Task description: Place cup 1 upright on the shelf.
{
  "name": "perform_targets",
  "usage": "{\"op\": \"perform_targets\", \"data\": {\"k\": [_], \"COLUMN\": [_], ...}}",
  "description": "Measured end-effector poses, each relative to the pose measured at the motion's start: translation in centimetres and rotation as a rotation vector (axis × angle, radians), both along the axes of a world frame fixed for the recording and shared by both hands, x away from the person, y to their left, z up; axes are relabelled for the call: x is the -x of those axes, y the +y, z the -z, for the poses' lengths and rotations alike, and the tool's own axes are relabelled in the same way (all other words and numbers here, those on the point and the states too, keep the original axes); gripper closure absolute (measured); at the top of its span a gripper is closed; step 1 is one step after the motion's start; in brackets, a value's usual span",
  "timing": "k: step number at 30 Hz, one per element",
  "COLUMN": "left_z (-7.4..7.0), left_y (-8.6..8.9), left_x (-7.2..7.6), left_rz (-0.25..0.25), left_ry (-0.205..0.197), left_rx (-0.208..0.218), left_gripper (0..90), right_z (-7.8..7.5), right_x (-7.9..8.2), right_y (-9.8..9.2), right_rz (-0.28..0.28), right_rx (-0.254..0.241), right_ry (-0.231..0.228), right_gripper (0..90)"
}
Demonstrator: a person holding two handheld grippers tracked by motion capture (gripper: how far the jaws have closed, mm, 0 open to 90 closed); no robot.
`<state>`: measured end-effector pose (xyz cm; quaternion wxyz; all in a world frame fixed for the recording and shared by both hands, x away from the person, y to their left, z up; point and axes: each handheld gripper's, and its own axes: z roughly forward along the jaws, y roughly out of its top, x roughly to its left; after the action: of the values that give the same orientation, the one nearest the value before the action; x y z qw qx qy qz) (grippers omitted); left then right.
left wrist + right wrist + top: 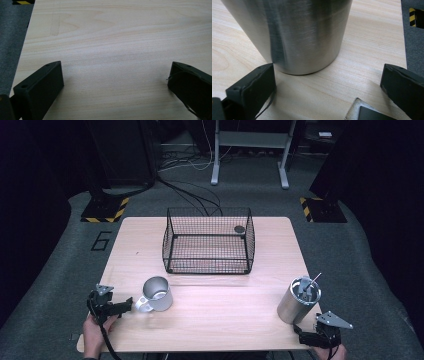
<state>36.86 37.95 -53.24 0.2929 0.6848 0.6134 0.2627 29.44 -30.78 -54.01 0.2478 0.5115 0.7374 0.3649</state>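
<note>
A steel tumbler [298, 301] with a thin stick in it stands near the table's front right corner. My right gripper [306, 334] sits just in front of it at the table edge. In the right gripper view the tumbler [294, 35] rises close ahead, and the right gripper [328, 75] is open with bare wood between its jaws. A metal mug [158, 294] with a handle stands front left. My left gripper [126, 306] lies just left of that handle. In the left gripper view the left gripper [115, 75] is open wide over bare tabletop.
A black wire basket [207, 240] stands at the middle back of the wooden table [225, 315], with a small dark round thing [239, 229] in its far right corner. Grey carpet surrounds the table. Stands with yellow-black bases [105, 210] and cables lie beyond.
</note>
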Motion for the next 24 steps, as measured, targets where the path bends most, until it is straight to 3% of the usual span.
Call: {"op": "perform_targets", "data": {"k": [11, 18, 23, 24], "left_z": [0.0, 0.0, 0.0, 0.0], "left_y": [0.2, 0.1, 0.0, 0.0], "left_x": [0.1, 0.1, 0.1, 0.1], "left_rz": [0.014, 0.007, 0.002, 0.001], "left_ry": [0.005, 0.003, -0.002, -0.002], "left_rx": [0.001, -0.001, -0.002, -0.002], "left_gripper": [0.2, 0.4, 0.4, 0.4], "right_z": [-0.2, -0.7, -2.1, -2.3], "right_x": [0.0, 0.3, 0.6, 0.6], "right_y": [0.0, -0.5, -0.1, -0.1], "right_rz": [0.002, 0.006, -0.004, -0.008], "right_rx": [-0.006, -0.049, -0.081, -0.070], "right_ry": [0.016, 0.037, 0.035, 0.032], "right_gripper": [0.0, 0.0, 0.0, 0.0]}}
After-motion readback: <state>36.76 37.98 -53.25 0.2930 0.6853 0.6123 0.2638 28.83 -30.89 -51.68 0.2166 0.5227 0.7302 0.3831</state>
